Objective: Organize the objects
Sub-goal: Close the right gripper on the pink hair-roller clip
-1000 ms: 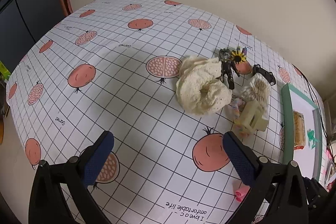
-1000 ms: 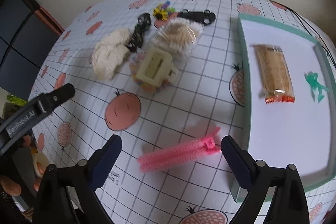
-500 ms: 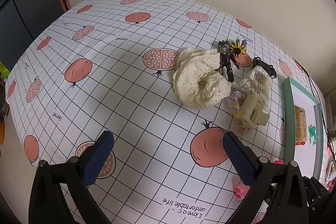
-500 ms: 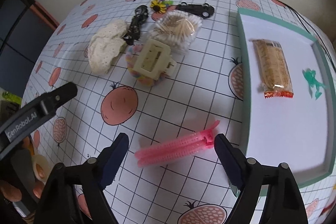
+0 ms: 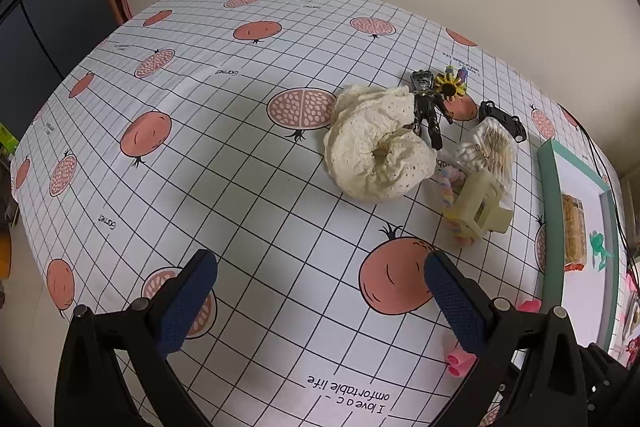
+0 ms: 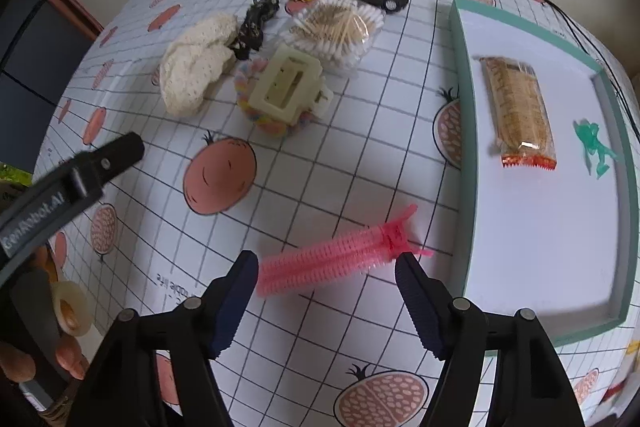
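Pink and bumpy, the hair clip [image 6: 340,255] lies flat on the worktop [image 6: 328,163], just beside the green tray [image 6: 466,131]. The right tool [image 6: 326,291] has come lower and closer in the last second, so the clip now sits between its two open fingers. They are not touching it yet. A squeeze looks like the next step, then a short trip into the tray, where a snack bar [image 6: 518,107] and a little green toy [image 6: 594,147] already rest. The left tool [image 5: 320,301] hangs open over bare cloth, holding nothing. Farther back sit a cream hair claw [image 6: 286,87] and other small things.
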`<state>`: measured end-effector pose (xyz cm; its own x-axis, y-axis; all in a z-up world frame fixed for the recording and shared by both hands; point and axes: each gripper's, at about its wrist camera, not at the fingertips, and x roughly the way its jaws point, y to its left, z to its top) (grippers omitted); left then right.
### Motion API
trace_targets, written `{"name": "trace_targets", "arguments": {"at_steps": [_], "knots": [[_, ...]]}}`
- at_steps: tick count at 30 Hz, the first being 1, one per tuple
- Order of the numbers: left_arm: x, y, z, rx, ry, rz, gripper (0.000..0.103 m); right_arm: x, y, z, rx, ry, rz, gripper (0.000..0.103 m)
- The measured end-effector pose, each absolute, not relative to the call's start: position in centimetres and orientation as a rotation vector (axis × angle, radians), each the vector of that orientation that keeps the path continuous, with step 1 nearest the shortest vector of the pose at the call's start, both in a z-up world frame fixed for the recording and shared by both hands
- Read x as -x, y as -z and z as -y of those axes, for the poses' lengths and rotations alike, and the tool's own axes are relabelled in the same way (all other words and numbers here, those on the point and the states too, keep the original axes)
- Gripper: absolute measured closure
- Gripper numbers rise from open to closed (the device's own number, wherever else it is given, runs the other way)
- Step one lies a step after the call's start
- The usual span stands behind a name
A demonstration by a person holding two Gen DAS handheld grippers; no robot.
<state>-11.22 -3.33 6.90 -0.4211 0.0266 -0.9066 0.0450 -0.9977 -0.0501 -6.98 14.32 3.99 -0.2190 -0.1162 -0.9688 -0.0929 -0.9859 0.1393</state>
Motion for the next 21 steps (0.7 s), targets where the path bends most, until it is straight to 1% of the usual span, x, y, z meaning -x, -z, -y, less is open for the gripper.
{"name": "trace_targets", "arguments": {"at_steps": [2,8,11,17,18,21], "knots": [[11.1,-6.9,3.2,-1.687,2.640,-0.097,0.000,7.0,-3.9,-14.4,-1.958,2.407,0.293,0.031],[11.1,-6.8,2.6,-1.697,2.645,-0.073,0.000,7.0,-3.1,-14.5,-1.998,2.393,0.296,0.031],[11.1,-6.8,2.4,-1.699,2.648,-0.069,0.000,7.2,-3.1,-14.5,-1.966,2.414,0.316,0.031],[11.2,-6.7,2.4,-1.699,2.644,-0.102,0.000,7.9,-2.8,-15.1,-1.944,2.459,0.344,0.031],[11.2,-6.6,2.5,-1.697,2.645,-0.112,0.000,8.0,-2.7,-15.1,-1.943,2.463,0.327,0.032],[11.4,-6.6,2.6,-1.686,2.649,-0.129,0.000,8.2,-2.7,-15.3,-1.942,2.482,0.313,0.041]]}}
